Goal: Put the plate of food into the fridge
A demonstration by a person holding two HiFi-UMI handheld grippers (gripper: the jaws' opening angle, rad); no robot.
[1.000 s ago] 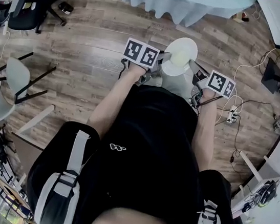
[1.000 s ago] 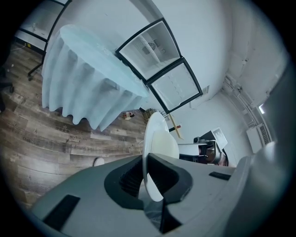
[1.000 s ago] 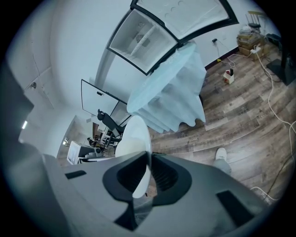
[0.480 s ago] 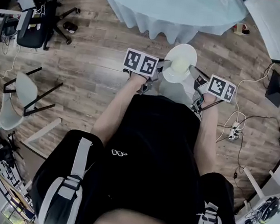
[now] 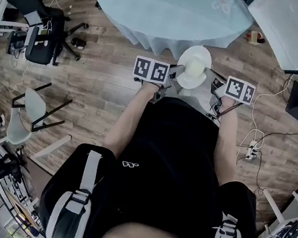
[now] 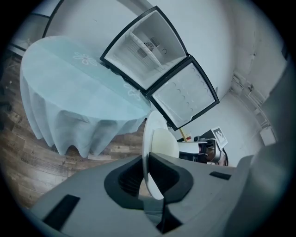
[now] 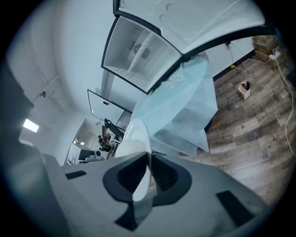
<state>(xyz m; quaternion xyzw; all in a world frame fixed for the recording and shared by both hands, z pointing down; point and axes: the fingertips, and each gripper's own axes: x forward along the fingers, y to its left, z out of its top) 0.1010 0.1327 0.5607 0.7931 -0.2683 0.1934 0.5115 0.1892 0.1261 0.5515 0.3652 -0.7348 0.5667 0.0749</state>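
I have left gripper point(image 6: 147, 169) jaws closed on plate point(image 5: 204, 55) rim | right gripper point(image 7: 146, 172) jaws closed on opposite rim | plate with food point(image 5: 193, 69) just short of table point(image 5: 170, 8) near edge | fridge point(image 6: 138, 48) open beyond table

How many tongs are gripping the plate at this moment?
2. The left tongs grip the plate at its left rim, the right tongs at its right rim. Nothing seems hidden.

Lab-like room: office chairs point(image 5: 39, 40), floor cables point(image 5: 257, 137), clothed table point(image 5: 170, 8), open fridge point(image 6: 148, 51).
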